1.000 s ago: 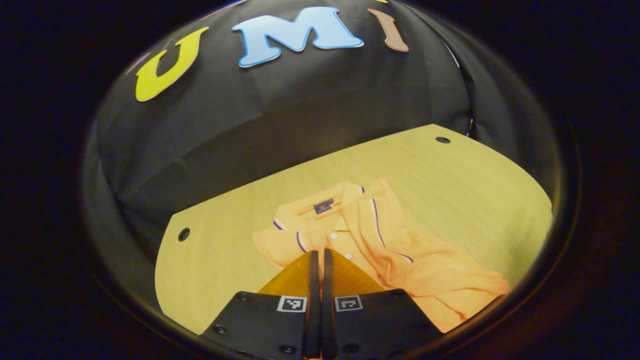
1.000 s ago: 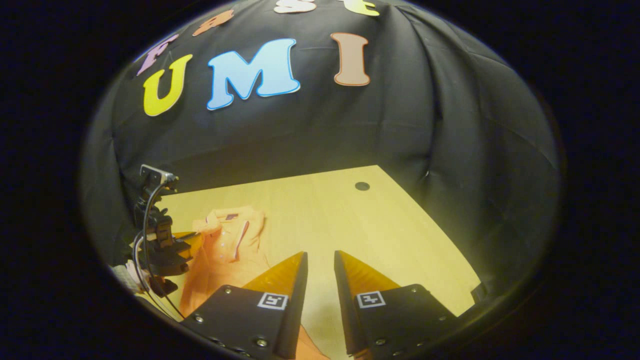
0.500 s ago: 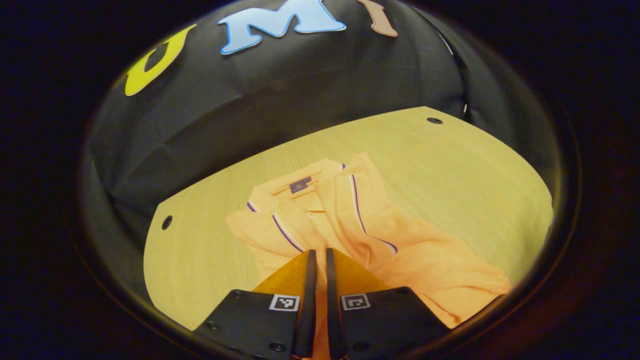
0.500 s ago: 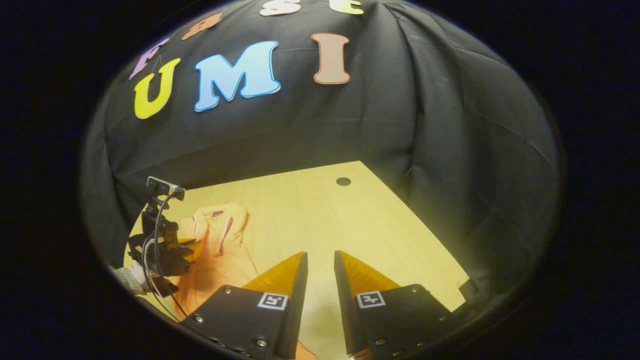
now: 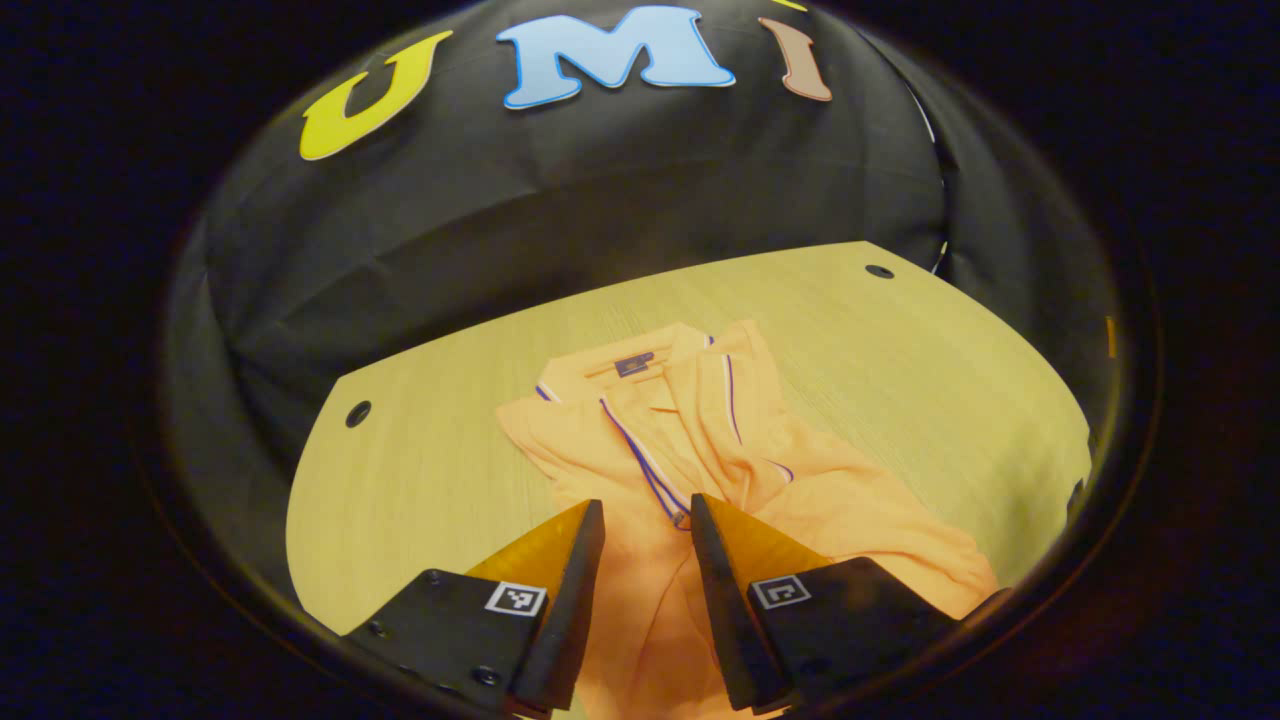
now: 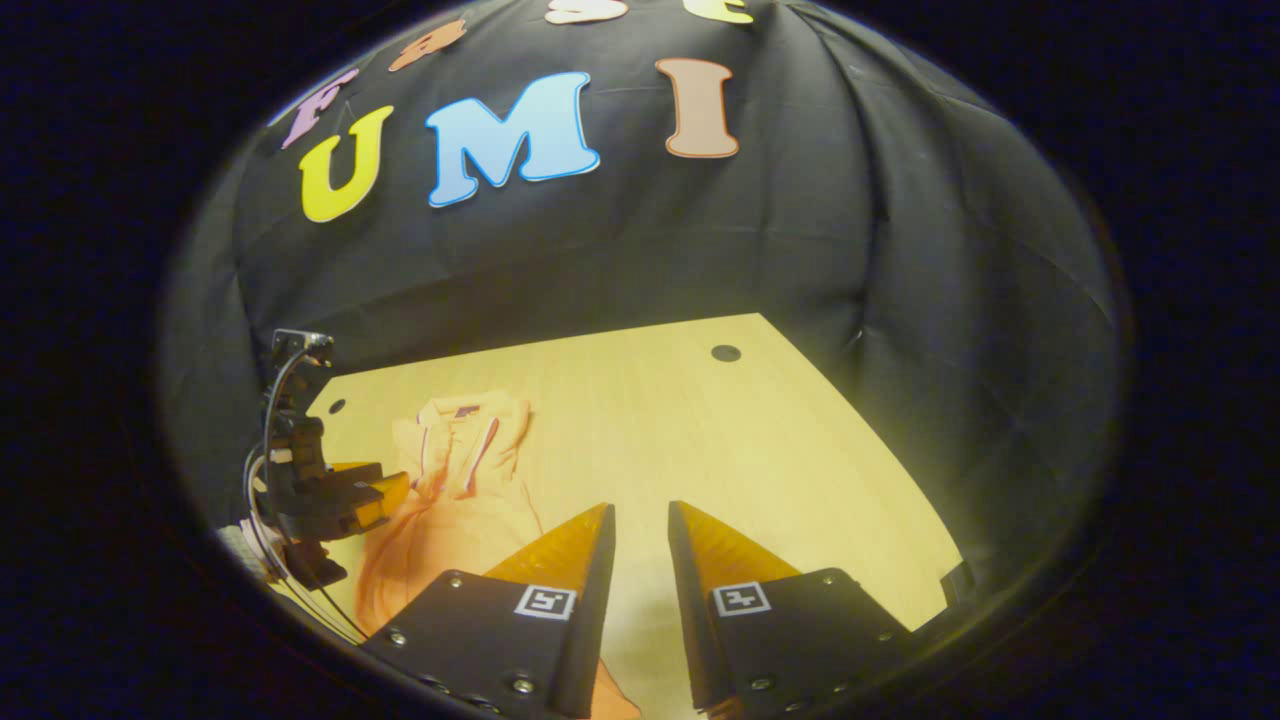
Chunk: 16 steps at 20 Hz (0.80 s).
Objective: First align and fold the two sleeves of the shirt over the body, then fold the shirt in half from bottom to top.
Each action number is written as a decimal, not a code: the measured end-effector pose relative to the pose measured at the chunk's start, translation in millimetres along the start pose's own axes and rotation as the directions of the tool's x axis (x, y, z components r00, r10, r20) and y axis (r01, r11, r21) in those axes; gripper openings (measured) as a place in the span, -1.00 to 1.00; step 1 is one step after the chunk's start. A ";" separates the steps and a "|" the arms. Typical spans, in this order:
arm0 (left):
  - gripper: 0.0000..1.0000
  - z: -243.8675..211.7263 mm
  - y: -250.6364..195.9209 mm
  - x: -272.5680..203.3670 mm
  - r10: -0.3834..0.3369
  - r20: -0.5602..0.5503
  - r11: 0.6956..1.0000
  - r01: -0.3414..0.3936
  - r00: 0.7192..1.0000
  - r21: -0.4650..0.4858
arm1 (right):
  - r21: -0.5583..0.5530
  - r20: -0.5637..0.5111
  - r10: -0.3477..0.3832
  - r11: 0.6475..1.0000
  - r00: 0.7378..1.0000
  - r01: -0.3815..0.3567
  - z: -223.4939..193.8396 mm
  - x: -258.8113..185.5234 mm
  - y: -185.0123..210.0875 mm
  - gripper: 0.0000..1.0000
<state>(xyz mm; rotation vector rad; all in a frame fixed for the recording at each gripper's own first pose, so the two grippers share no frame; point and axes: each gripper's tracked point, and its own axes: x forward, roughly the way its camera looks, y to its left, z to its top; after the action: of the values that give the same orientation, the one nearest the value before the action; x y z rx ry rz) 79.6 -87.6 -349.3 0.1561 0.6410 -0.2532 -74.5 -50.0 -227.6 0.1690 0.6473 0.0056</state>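
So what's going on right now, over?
Left gripper open above shirt. Right gripper open over bare table. Sleeves folded in, bottom fold not done. Nothing in the way.

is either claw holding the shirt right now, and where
Nothing is held. The left claw is open above the shirt, with cloth showing in the gap. The right claw is open over the table.
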 end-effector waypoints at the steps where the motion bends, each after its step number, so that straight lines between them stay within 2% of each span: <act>1: 0.12 -1.4 6.6 -11.0 0.008 0.005 1.000 -0.008 1.000 -0.013 | -0.009 -0.008 0.018 1.000 1.000 -0.018 -5.0 2.0 5.1 -0.29; 4: 0.21 -12.1 25.1 -44.7 0.044 0.017 0.999 -0.043 0.999 -0.032 | -0.042 -0.040 0.070 0.997 0.997 -0.071 -19.4 3.7 19.2 -0.29; 5: 0.10 -17.4 28.2 -55.2 0.051 0.017 0.998 -0.051 0.999 -0.035 | -0.053 -0.054 0.087 0.995 0.995 -0.090 -25.9 4.5 24.5 -0.29; 6: 0.10 -24.2 31.4 -65.0 0.057 0.015 0.998 -0.056 0.998 -0.037 | -0.064 -0.070 0.104 0.992 0.992 -0.109 -31.7 6.6 30.0 -0.34; 7: 0.32 -32.3 33.4 -75.9 0.061 0.011 0.997 -0.060 0.998 -0.041 | -0.076 -0.088 0.122 0.989 0.989 -0.129 -38.3 6.7 35.3 -0.29; 8: 0.10 -40.8 34.3 -84.7 0.064 0.006 0.997 -0.064 0.998 -0.044 | -0.088 -0.109 0.139 0.985 0.984 -0.149 -45.0 6.5 39.9 -0.29; 9: 0.10 -50.3 34.0 -94.0 0.062 -0.001 0.997 -0.062 0.998 -0.044 | -0.102 -0.133 0.156 0.980 0.979 -0.170 -54.7 7.6 44.3 -0.29; 11: 0.10 -70.1 34.5 -115.5 0.061 -0.019 0.998 -0.062 0.998 -0.030 | -0.123 -0.185 0.191 0.969 0.964 -0.215 -71.9 6.9 53.6 -0.29; 12: 0.32 -81.3 33.7 -122.1 0.061 -0.032 0.998 -0.062 0.998 -0.021 | -0.135 -0.210 0.203 0.963 0.956 -0.234 -81.0 7.5 57.6 -0.20; 13: 0.43 -91.8 33.0 -128.9 0.058 -0.044 0.998 -0.059 0.997 -0.018 | -0.147 -0.235 0.216 0.956 0.948 -0.254 -89.5 7.4 61.0 -0.14; 15: 0.46 -113.9 32.8 -142.8 0.050 -0.076 0.998 -0.051 0.996 -0.021 | -0.165 -0.291 0.238 0.942 0.927 -0.293 -108.3 5.7 70.2 -0.16; 16: 0.35 -126.8 31.6 -148.2 0.045 -0.093 0.999 -0.048 0.995 -0.023 | -0.170 -0.319 0.252 0.933 0.914 -0.317 -118.3 4.9 74.9 -0.06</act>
<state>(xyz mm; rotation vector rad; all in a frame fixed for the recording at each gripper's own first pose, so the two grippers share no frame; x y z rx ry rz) -98.2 -1.9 -357.5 0.1587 0.7316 -0.1935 -138.1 42.4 -311.5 0.0480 0.9084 0.3918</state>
